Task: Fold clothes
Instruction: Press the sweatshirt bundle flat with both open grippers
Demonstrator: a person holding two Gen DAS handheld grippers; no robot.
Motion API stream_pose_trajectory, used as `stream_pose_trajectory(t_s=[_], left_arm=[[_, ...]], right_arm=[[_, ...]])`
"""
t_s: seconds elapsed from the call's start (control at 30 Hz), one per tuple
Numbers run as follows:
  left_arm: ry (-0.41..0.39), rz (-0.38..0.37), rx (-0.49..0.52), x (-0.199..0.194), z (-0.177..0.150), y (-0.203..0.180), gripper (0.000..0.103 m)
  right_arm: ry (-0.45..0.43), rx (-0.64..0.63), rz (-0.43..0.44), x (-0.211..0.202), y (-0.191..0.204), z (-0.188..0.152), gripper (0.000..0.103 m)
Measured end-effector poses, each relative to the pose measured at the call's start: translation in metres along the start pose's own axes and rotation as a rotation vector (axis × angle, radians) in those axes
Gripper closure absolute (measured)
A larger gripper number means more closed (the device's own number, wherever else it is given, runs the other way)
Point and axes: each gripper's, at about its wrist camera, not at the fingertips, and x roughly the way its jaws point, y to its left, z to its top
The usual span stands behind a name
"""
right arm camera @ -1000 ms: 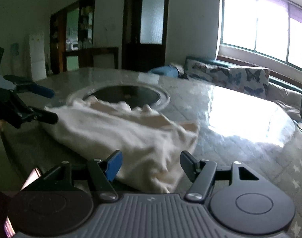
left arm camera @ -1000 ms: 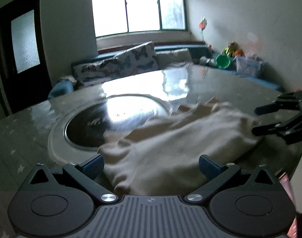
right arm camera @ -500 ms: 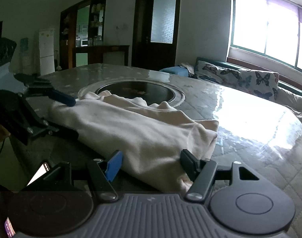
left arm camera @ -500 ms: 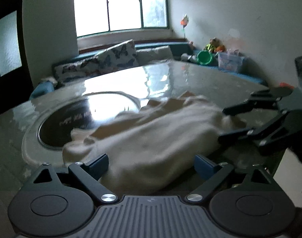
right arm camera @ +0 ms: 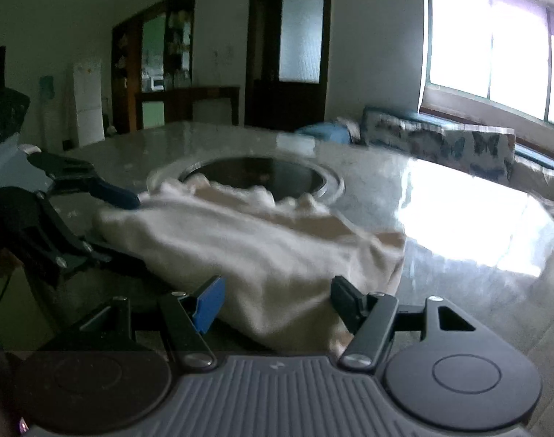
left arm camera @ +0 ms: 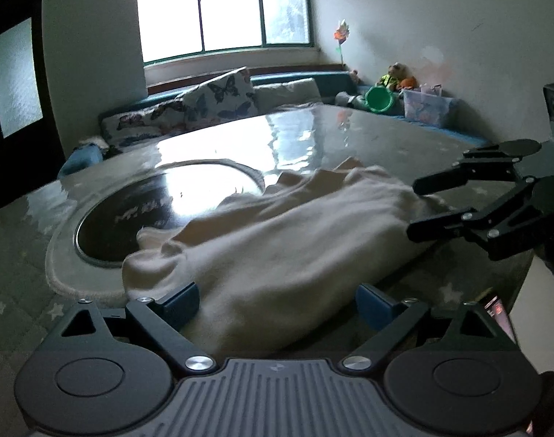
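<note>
A cream garment (left arm camera: pixel 277 240) lies bunched on the marble table (left arm camera: pixel 368 138), its far edge over the dark round inset. It also shows in the right wrist view (right arm camera: pixel 255 251). My left gripper (left arm camera: pixel 277 302) is open, its jaws straddling the garment's near end. My right gripper (right arm camera: pixel 277 304) is open around the other end. In the left wrist view the right gripper (left arm camera: pixel 411 205) shows at the right, open at the cloth's edge. In the right wrist view the left gripper (right arm camera: pixel 127 229) shows at the left, open against the cloth.
A dark round inset (left arm camera: pixel 160 211) sits in the table (right arm camera: pixel 459 225) behind the garment. A sofa with butterfly cushions (left arm camera: pixel 218 98) runs under the window. Toys and a plastic box (left arm camera: pixel 426 103) stand at the far right. A phone (left arm camera: pixel 497 309) lies near the table's edge.
Both grippers have moved in toward the ends of the garment and stayed open. The cloth has shifted a little and bunched between them.
</note>
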Motion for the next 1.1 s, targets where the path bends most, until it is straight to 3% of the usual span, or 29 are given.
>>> stream_pose_trajectory(t_s=[0.3,0.47,0.63,0.77,0.93,1.1], left_arm=[[-0.010,-0.032,-0.013,-0.005,0.005,0.005,0.007],[-0.018,-0.019,-0.087,-0.003,0.013,0.023,0.007],[0.045,-0.023,-0.180,0.010,0.011,0.047,0.007],[0.014,-0.017,-0.226,0.004,0.015,0.059,0.004],[0.016,0.032,-0.278,0.010,0.020,0.074,0.002],[0.052,0.030,-0.321,0.021,0.019,0.082,0.000]], right_arm=[[-0.008,0.038,0.014,0.000,-0.008,0.008,0.036],[-0.019,0.055,0.018,0.006,-0.012,0.015,0.035],[0.019,0.075,0.022,0.018,-0.015,0.013,0.030],[0.017,0.097,0.027,0.018,-0.018,0.017,0.028],[0.015,0.165,0.018,0.018,-0.034,0.019,0.019],[0.028,0.247,0.002,0.019,-0.052,0.018,0.018]])
